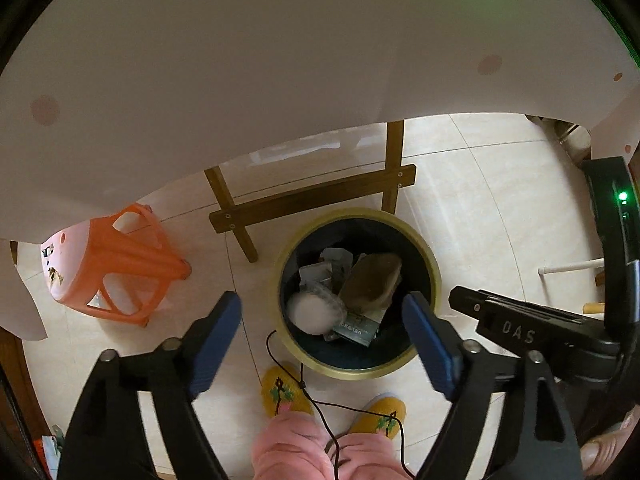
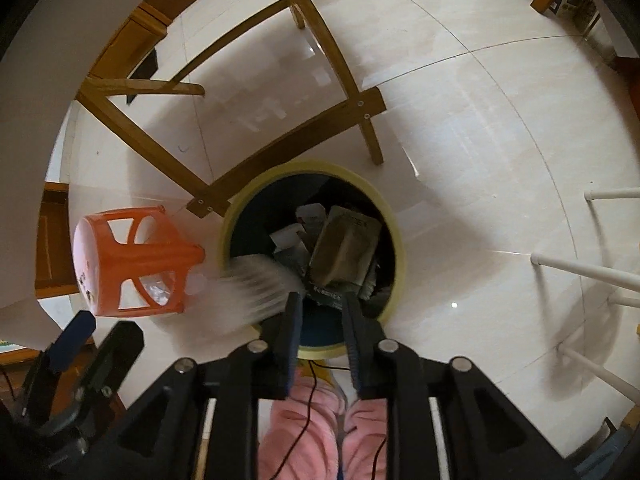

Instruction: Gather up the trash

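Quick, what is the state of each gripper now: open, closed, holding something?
Left gripper: open wide, holding nothing, above the trash bin.
Right gripper: narrow gap between its fingers, nothing held.

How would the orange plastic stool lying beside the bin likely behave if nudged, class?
The orange stool lies on its side on the smooth tiled floor, so it would probably slide or rock easily. Its thin, cut-out plastic walls suggest it is light. It looks rigid, not floppy.
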Demonstrator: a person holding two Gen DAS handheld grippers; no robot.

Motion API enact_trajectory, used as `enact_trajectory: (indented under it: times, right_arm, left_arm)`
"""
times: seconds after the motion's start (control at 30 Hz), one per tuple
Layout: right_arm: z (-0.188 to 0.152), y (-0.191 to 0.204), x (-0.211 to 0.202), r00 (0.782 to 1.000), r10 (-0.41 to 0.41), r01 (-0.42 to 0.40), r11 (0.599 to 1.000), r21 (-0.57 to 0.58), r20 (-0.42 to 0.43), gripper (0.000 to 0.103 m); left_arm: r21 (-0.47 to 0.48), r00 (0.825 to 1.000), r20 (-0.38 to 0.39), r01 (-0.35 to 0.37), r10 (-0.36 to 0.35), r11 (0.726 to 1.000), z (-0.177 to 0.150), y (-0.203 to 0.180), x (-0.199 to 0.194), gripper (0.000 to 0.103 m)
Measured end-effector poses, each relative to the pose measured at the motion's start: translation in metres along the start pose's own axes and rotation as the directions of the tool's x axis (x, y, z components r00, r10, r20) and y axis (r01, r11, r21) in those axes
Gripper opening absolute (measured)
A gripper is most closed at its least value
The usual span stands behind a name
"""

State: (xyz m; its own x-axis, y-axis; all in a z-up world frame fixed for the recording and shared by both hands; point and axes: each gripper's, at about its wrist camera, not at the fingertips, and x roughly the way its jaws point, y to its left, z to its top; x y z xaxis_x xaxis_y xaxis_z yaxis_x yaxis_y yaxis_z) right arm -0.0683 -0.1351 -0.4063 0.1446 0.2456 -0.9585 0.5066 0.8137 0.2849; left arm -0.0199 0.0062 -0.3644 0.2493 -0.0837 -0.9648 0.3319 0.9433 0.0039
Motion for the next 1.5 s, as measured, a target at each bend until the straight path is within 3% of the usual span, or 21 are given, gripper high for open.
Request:
enact_trajectory:
  times: [0.4, 0.77, 0.93, 1.13, 1.5]
  right_arm:
    - [-0.008, 0.005, -0.018, 1.000, -0.009, 0.010, 1.000, -0.024, 0.028, 0.025]
    - [-0.023, 0.028, -0.084, 0.998, 0.021, -0.018, 0.999, -0.046, 0.059, 0.026]
    - [-0.030, 0.042, -0.127, 0.996, 0.029, -0.021, 0.995, -0.096, 0.087, 0.046]
    - [-0.039, 0.066, -0.192, 0.988, 0.061, -0.038, 0.986, -0.163, 0.140, 0.056]
    - [-0.051, 0.102, -0.300, 0.969, 0.083, -0.017, 0.962, -0.272, 0.232, 0.063]
  left_arm:
    - [-0.007, 0.999, 0.027, -0.019, 0.019, 1.000, 0.002, 0.017, -0.032, 0.094]
    - [-0.033, 0.997, 0.069, 0.034, -0.031, 0.999, 0.015, 0.026, -0.123, 0.095]
    - [-0.051, 0.995, 0.078, 0.064, -0.060, 0.997, 0.021, 0.029, -0.172, 0.095]
    - [-0.073, 0.994, 0.086, 0.072, -0.066, 0.995, 0.024, 0.034, -0.232, 0.095]
    - [-0.144, 0.991, 0.112, 0.087, -0.071, 0.986, 0.029, 0.043, -0.316, 0.095]
